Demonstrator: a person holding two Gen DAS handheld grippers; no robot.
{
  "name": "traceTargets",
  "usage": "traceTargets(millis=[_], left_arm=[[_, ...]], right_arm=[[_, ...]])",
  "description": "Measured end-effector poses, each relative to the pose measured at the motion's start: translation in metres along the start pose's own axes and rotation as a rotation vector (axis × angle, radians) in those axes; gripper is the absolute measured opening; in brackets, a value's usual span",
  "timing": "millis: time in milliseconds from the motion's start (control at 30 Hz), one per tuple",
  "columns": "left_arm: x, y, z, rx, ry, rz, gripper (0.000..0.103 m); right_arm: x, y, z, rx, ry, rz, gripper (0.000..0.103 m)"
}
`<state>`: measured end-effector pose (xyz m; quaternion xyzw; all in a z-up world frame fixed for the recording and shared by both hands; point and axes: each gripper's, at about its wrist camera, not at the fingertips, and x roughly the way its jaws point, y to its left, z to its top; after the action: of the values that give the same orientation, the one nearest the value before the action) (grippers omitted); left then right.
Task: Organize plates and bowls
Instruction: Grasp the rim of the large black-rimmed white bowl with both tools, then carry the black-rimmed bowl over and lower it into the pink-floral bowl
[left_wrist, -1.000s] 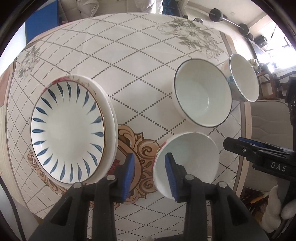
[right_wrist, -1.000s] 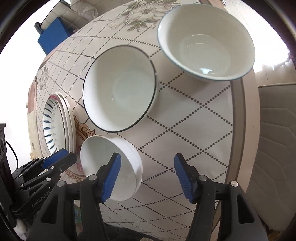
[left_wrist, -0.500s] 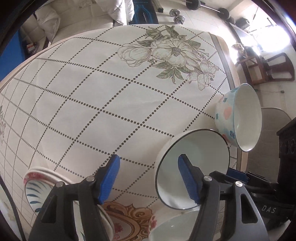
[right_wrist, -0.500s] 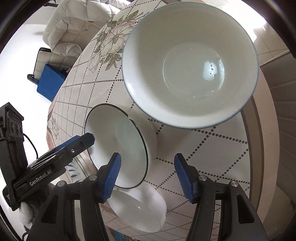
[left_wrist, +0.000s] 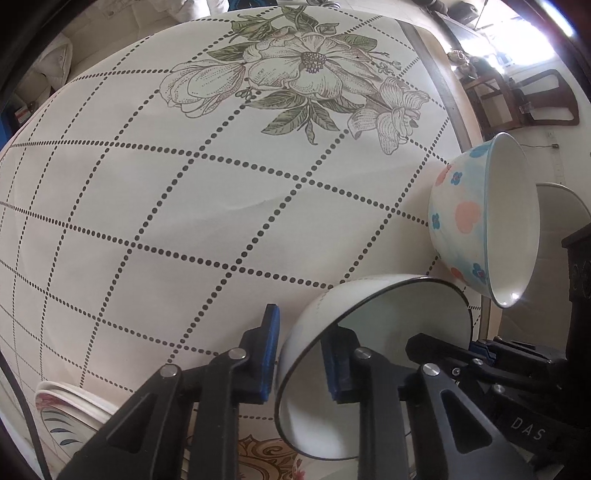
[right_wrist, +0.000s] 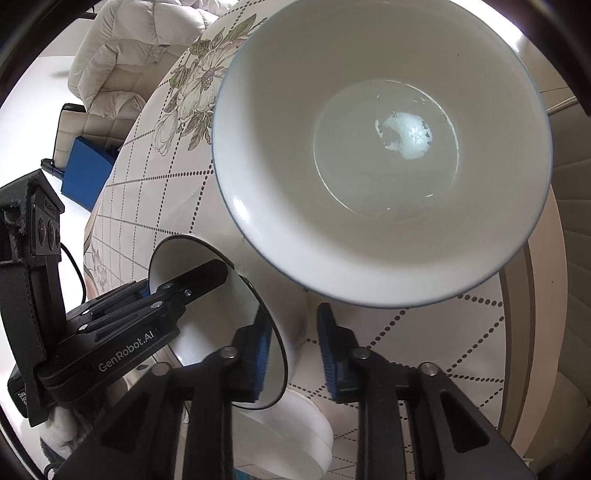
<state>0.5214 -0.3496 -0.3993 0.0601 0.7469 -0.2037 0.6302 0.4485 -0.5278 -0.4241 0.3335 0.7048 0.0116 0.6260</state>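
Both your left claw (left_wrist: 301, 354) and right claw (right_wrist: 291, 350) are pinching opposite walls of the black-rimmed white ceramic bowl (left_wrist: 373, 332), tilted near the counter's (left_wrist: 184, 221) right edge, beside the flower-patterned bowl (left_wrist: 480, 218).

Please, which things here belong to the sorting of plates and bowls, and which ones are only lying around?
Belong to the job:
- black-rimmed bowl
- flowered bowl
- small white bowl
- stacked plates

Only lying around:
- blue box
- white quilted fabric
- wooden chair
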Motion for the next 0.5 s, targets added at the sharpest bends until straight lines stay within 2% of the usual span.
traceTargets(millis=[233,500], left_arm=[[-0.007,0.005,-0.006,0.005,0.0,0.008,0.013],[-0.025,0.001,0.001,0.009,-0.01,0.022,0.013]], right_arm=[[0.001,0.008,-0.001,-0.024,0.007,-0.058,0.011],[-0.006,0.009,0.002,-0.013,0.017,-0.037,0.011]])
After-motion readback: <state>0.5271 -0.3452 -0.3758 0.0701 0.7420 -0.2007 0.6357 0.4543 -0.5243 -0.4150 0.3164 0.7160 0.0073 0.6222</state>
